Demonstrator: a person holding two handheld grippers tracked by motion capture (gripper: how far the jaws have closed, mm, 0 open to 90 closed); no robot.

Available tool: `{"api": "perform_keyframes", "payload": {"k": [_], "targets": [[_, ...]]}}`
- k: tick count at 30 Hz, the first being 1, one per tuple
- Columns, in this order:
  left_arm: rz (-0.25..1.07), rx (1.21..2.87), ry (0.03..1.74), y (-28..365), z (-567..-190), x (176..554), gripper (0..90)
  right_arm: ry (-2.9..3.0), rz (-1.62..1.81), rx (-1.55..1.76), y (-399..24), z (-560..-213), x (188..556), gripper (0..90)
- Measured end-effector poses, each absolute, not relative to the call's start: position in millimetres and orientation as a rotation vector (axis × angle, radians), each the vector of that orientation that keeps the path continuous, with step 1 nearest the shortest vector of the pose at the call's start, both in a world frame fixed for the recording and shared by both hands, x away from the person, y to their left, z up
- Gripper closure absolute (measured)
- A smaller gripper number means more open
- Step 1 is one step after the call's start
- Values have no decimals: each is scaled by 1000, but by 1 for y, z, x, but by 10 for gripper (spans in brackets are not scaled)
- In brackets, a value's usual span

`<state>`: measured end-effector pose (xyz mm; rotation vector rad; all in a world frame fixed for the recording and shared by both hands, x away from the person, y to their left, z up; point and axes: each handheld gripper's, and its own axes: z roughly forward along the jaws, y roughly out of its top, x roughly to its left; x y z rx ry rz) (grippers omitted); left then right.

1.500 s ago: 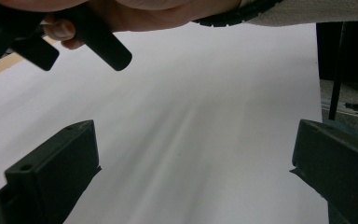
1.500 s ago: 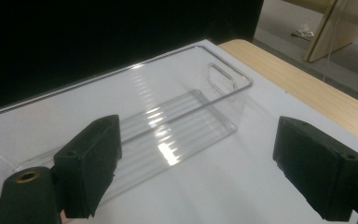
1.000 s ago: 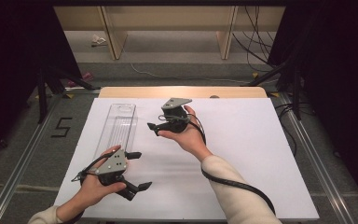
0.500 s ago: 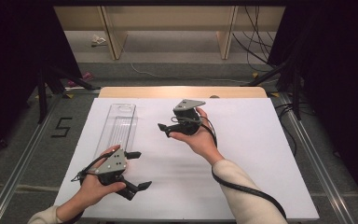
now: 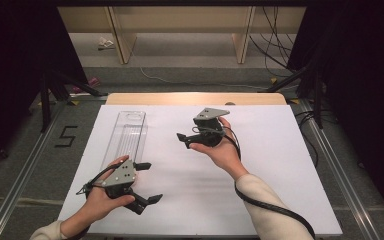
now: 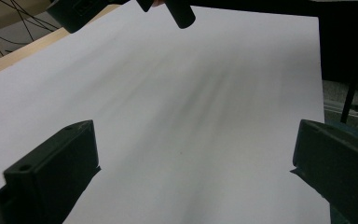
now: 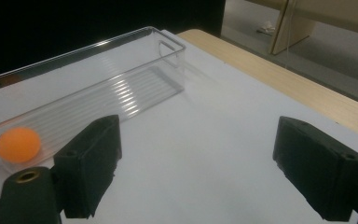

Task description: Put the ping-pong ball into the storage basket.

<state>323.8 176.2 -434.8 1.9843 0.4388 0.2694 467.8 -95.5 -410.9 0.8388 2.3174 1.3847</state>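
A long clear plastic bin [image 5: 125, 134] lies on the white table top [image 5: 260, 170], left of the middle. In the right gripper view an orange ball [image 7: 18, 144] rests inside the bin [image 7: 121, 88] at one end. My left gripper [image 5: 150, 182] hovers at the bin's near end, open, with nothing between its jaws, and looks across bare white table [image 6: 196, 172]. A hand holds my right gripper [image 5: 187, 137] above the table's middle. It points left toward the bin, stands open [image 7: 196, 163] and is empty.
A wooden strip [image 5: 195, 98] edges the table's far side. Beyond it are a grey floor, wooden furniture legs [image 5: 242, 40] and cables. Metal rails [image 5: 27, 165] run along both sides. The right gripper's body [image 6: 121, 7] crosses the top of the left gripper view.
The right gripper has drifted to the right and a little farther from the bin, still open. The left gripper has stayed where it was.
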Motion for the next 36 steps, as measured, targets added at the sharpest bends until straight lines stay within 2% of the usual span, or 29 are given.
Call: {"api": "perform_keyframes", "payload": {"k": [36], "targets": [[271, 1986, 444, 176, -435, 324, 0, 2206, 1357, 985, -177, -411, 437, 163]]}}
